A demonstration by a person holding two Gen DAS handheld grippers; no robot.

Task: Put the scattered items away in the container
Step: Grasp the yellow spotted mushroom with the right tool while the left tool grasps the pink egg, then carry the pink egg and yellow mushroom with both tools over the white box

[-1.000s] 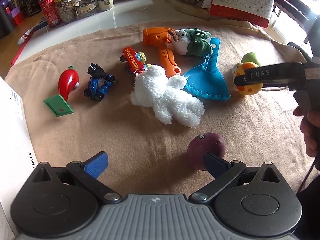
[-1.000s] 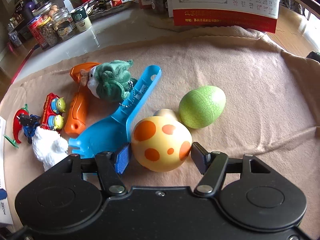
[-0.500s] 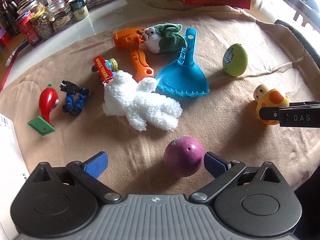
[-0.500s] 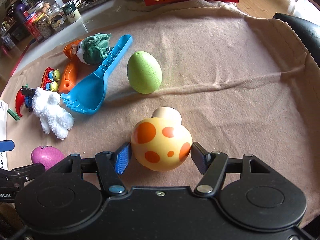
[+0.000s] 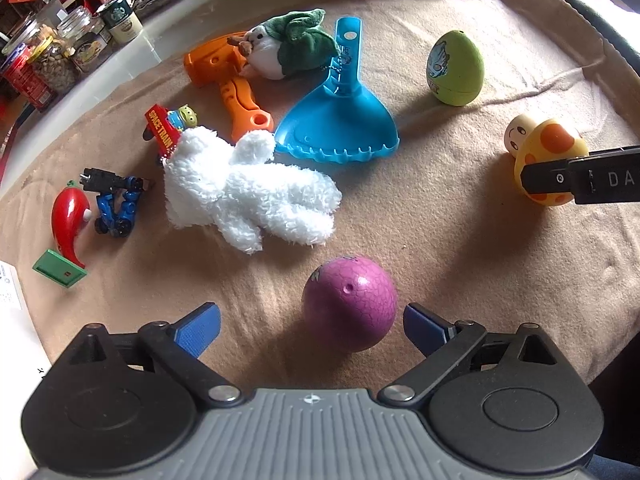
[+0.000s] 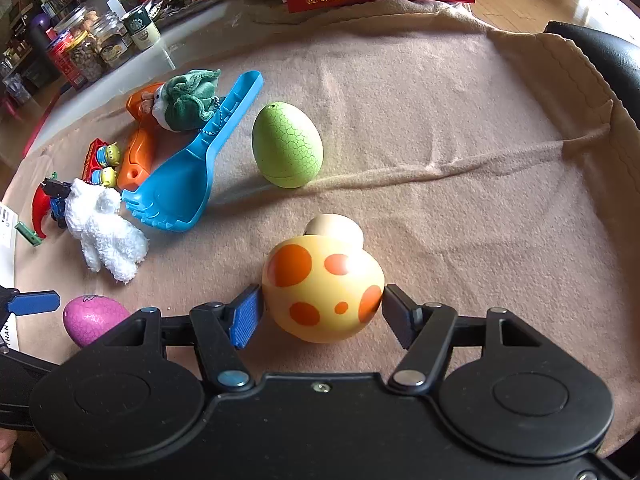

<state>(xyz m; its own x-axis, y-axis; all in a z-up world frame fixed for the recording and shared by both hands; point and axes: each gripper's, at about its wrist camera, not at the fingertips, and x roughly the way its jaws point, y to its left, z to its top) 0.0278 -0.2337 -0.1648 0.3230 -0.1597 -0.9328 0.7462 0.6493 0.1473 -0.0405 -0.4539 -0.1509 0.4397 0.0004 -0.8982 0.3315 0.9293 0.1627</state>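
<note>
Right gripper point(image 6: 322, 306) is closed on the yellow mushroom toy point(image 6: 324, 290), both pads pressed to the sides of its orange-spotted cap, low centre of the right wrist view. Whether the toy rests on the tan blanket point(image 6: 460, 120) or is lifted clear of it, I cannot tell.

Left gripper point(image 5: 312, 324) has wide jaws that have just been closing a little; the purple egg point(image 5: 350, 302) sits between them, close to the right-hand pad but not pressed by either (no grasp yet), bottom centre of the left wrist view.

Progress, judged from how things lie: early. Nothing is seen inside any container. A white box edge point(image 5: 10, 300) shows at the lower left of the left wrist view; it may be the container, but its inside is out of frame.

Still on the blanket over the table:
- green egg point(image 5: 456, 68), upright, upper right
- blue scoop point(image 5: 340, 120), centre, its handle touching the green-caped plush point(image 5: 288, 48)
- orange toy tool point(image 5: 232, 88), partly under that plush
- white plush point(image 5: 244, 196), lying against the red train toy point(image 5: 168, 128)
- blue-black figure point(image 5: 116, 204) just beside the red chili toy point(image 5: 70, 220), far left

Likely order: the mushroom goes in first, the purple egg next; the rest of the scatter remains.
</note>
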